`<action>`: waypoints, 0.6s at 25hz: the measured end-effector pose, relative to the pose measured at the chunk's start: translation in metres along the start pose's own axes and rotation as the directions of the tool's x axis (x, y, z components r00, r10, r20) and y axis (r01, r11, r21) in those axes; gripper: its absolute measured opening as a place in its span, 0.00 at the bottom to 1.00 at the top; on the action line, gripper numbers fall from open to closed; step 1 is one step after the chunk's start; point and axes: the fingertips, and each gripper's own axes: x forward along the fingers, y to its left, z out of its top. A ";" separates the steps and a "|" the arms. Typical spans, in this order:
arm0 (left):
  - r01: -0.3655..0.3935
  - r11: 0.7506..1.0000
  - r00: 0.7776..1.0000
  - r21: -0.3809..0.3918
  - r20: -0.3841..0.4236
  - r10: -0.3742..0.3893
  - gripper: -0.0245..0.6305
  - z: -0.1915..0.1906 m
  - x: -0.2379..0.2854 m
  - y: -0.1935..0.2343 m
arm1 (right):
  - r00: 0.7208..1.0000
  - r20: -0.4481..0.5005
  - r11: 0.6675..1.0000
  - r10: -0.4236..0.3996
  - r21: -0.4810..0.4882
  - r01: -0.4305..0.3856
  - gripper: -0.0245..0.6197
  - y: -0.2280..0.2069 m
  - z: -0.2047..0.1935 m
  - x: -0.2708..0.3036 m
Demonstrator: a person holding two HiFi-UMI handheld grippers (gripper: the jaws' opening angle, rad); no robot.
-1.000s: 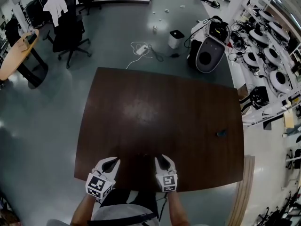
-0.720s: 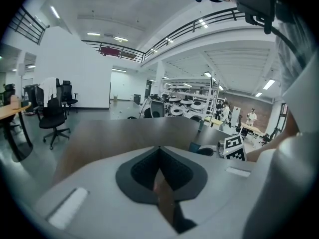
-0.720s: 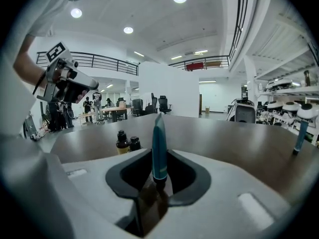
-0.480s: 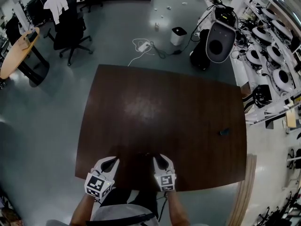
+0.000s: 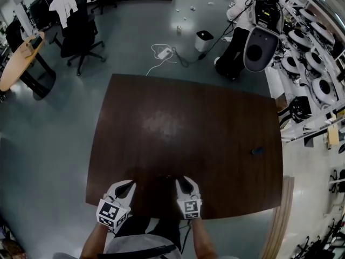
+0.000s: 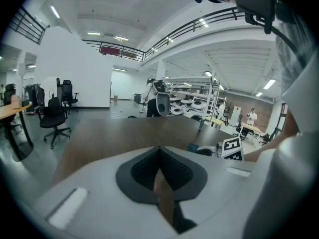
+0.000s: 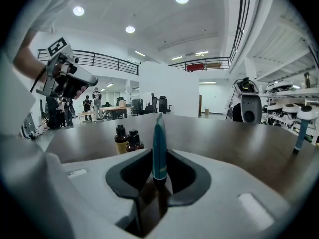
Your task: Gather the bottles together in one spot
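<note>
At the near edge of the table [image 5: 178, 117], the left tongs [image 6: 159, 152] are closed to a narrow slit with nothing between them, taking no part for now. Just ahead, between the two tongs, two brown bottles [image 7: 121, 140] stand upright and touching; they look like the gathering spot. The right tongs [image 5: 181, 181] are clamped on a slim teal bottle [image 7: 159, 142], held upright close beside that pair. The step in hand appears to be bringing this bottle to the group. The next move calls for setting it on its base just beside the brown ones, without knocking them, then easing the grip off. Well apart, toward the table's right side, a blue bottle [image 7: 300, 132] is yet to be fetched.
</note>
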 end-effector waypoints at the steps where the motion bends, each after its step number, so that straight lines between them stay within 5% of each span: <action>1: 0.000 1.000 1.000 0.000 0.000 0.000 0.04 0.001 0.000 0.000 | 1.000 0.002 1.000 -0.001 0.005 0.001 0.19 0.000 0.000 0.000; 15: 0.003 1.000 1.000 -0.004 -0.009 -0.003 0.04 0.000 0.001 -0.001 | 1.000 0.009 1.000 0.011 0.029 -0.011 0.28 0.004 0.001 -0.007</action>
